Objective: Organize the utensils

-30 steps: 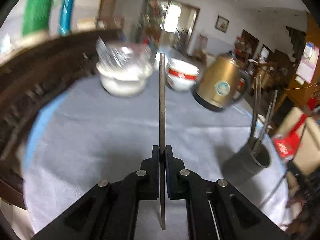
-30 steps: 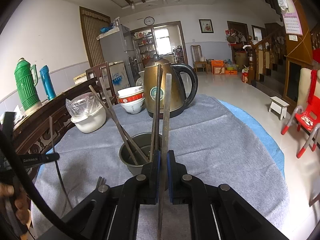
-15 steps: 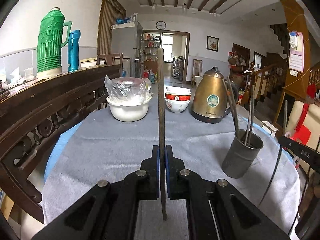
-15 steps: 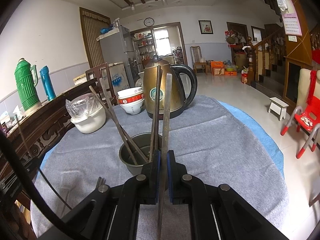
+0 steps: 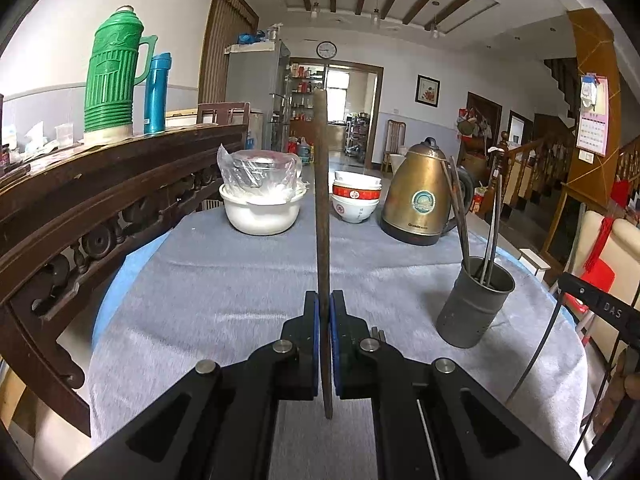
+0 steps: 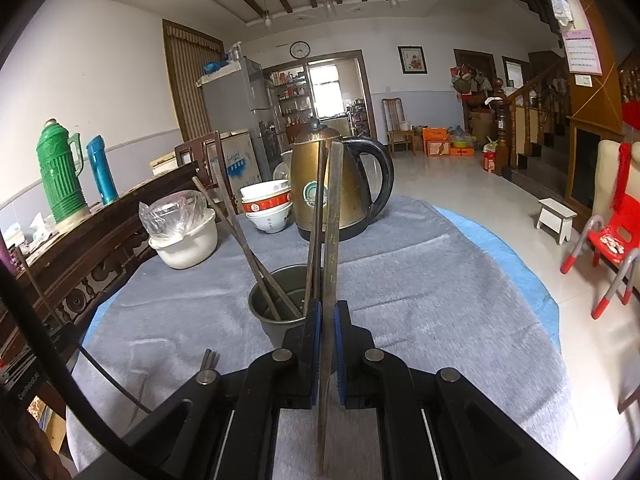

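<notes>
My left gripper (image 5: 325,300) is shut on a dark chopstick (image 5: 321,200) that stands upright between its pads above the grey cloth. My right gripper (image 6: 327,308) is shut on another chopstick (image 6: 333,216), upright, just in front of the grey metal utensil cup (image 6: 280,308). The cup holds several chopsticks (image 6: 240,236) leaning left and upright. In the left wrist view the cup (image 5: 474,304) stands at the right of the table with several chopsticks (image 5: 460,216) in it.
A brass kettle (image 5: 422,196), stacked red-and-white bowls (image 5: 356,200) and a white bowl with a plastic bag (image 5: 260,208) stand at the table's far side. A carved wooden chair back (image 5: 100,200) runs along the left. More chopstick ends (image 6: 209,358) lie on the cloth.
The left gripper has swung and levelled out with its chopstick, so the cup now sits to its right. The right gripper has stayed still.
</notes>
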The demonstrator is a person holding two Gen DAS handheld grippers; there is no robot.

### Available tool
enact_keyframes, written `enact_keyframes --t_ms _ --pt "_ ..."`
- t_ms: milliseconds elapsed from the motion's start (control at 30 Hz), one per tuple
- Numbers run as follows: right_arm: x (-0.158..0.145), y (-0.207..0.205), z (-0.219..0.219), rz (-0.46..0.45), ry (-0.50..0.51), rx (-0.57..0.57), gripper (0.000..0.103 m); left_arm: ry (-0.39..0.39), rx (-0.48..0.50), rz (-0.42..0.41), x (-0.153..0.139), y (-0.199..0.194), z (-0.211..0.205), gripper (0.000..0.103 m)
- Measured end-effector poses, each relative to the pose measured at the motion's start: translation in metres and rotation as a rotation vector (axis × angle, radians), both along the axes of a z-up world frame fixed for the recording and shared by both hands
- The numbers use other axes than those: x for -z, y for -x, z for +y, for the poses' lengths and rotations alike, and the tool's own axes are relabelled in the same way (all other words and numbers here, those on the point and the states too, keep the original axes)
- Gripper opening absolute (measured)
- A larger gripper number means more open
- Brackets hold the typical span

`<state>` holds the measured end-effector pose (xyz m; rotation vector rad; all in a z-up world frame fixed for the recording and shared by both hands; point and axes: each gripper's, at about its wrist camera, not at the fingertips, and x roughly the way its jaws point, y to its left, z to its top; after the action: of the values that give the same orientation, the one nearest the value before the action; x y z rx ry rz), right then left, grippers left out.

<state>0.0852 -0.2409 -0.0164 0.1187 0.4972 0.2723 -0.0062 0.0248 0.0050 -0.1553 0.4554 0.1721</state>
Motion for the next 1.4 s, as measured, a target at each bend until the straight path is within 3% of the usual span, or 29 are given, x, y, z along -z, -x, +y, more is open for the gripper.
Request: enact_keyframes --t_ms 433,967,1233,1400 --pt "-0.005 0.056 0.001 -0.065 0.043 -0.024 0.007 0.012 0.004 -0.003 0.000 0.009 -0.001 0.006" --pt "-0.012 0.054 -0.006 -0.080 0.018 -0.006 0.006 0.044 -0.005 -0.032 -0.012 0.011 0.006 0.005" --pt "-0.042 0.046 -0.025 -0.115 -0.091 0.008 0.006 0.183 0.037 -0.070 -0.043 0.008 0.013 0.005" --pt "-0.064 0.041 -0.039 -0.142 -0.185 0.016 0.006 0.332 0.096 -0.091 -0.065 -0.004 0.015 0.005"
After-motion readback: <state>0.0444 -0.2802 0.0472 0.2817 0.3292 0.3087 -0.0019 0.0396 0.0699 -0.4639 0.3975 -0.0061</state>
